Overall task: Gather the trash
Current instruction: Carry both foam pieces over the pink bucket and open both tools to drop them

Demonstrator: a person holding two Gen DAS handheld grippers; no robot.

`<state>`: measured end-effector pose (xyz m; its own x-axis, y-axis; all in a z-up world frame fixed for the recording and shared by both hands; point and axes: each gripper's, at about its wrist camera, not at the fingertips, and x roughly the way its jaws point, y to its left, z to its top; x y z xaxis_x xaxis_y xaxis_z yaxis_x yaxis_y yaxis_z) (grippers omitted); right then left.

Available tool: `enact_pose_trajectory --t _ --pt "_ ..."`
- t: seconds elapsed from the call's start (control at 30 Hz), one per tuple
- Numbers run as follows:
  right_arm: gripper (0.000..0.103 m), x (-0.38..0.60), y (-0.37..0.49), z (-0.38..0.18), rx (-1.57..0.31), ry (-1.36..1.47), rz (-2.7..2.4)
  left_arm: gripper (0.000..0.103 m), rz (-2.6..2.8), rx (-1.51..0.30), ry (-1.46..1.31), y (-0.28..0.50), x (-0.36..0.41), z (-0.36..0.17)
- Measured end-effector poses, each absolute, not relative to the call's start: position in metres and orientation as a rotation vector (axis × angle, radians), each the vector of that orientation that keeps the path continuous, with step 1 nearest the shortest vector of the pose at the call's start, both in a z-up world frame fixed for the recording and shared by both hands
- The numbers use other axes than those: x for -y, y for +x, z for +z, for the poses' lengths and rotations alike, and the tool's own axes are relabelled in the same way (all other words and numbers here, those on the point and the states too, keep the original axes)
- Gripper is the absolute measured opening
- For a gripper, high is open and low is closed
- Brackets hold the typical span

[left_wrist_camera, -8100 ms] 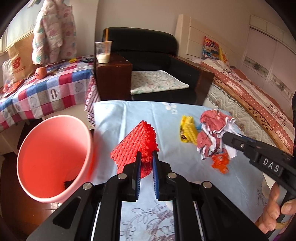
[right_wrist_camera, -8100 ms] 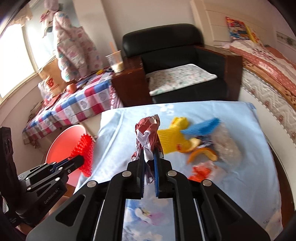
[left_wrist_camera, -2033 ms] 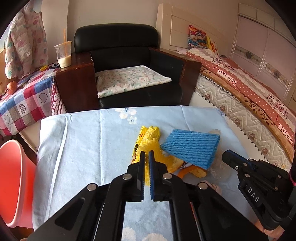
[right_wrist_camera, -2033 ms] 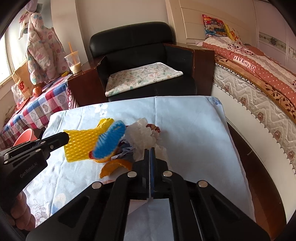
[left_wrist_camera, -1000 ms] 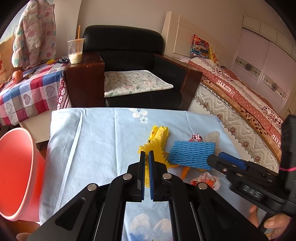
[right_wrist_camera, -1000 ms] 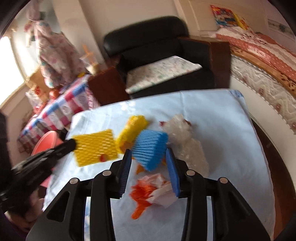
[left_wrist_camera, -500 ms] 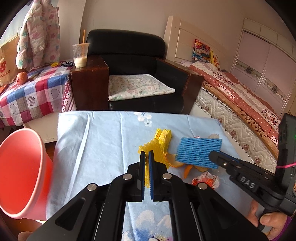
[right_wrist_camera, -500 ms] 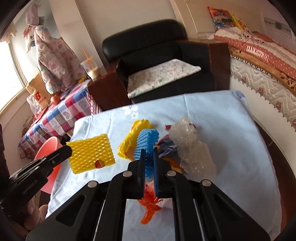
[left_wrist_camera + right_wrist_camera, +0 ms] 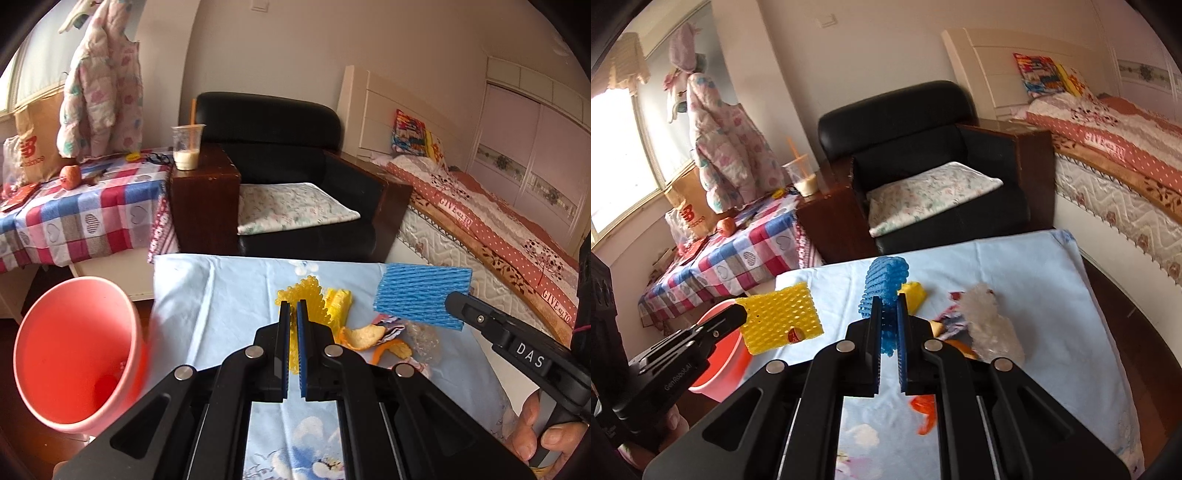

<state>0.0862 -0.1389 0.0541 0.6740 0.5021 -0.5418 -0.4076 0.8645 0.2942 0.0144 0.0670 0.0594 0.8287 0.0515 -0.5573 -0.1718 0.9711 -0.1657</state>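
My left gripper (image 9: pixel 291 310) is shut on a yellow foam net (image 9: pixel 308 295) and holds it above the blue tablecloth (image 9: pixel 229 295); the net also shows in the right wrist view (image 9: pixel 779 317). My right gripper (image 9: pixel 887 306) is shut on a blue foam net (image 9: pixel 884 286), lifted over the table; it also shows in the left wrist view (image 9: pixel 421 295). A pink bin (image 9: pixel 74 354) stands at the table's left edge, to the left of the left gripper. On the cloth lie a second yellow net (image 9: pixel 341 301), orange peel (image 9: pixel 364 336), clear plastic wrap (image 9: pixel 990 325) and a red-orange wrapper (image 9: pixel 923 410).
A black armchair (image 9: pixel 280 155) with a floral cushion stands behind the table. A checkered side table (image 9: pixel 74 210) with an apple is at the left, and a drink cup (image 9: pixel 186 146) stands on the wooden armrest. A bed (image 9: pixel 498 229) runs along the right.
Both grippers have risen and shifted left with their nets. The pink bin now looms larger at the left. The right gripper closed on the blue net about half a second ago.
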Motion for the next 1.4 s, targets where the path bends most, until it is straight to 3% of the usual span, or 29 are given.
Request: enact_pose_trajectory --t 0.63,1.4 --pt "0.007 0.031 0.061 0.063 -0.654 0.032 0.673 0.003 0.272 -0.564 -0.281 -0.024 -0.140 0.060" --pt "0.007 -0.109 0.032 0.046 -0.692 -0.158 0.874 0.003 0.524 -0.632 -0.394 -0.066 -0.255 0.024"
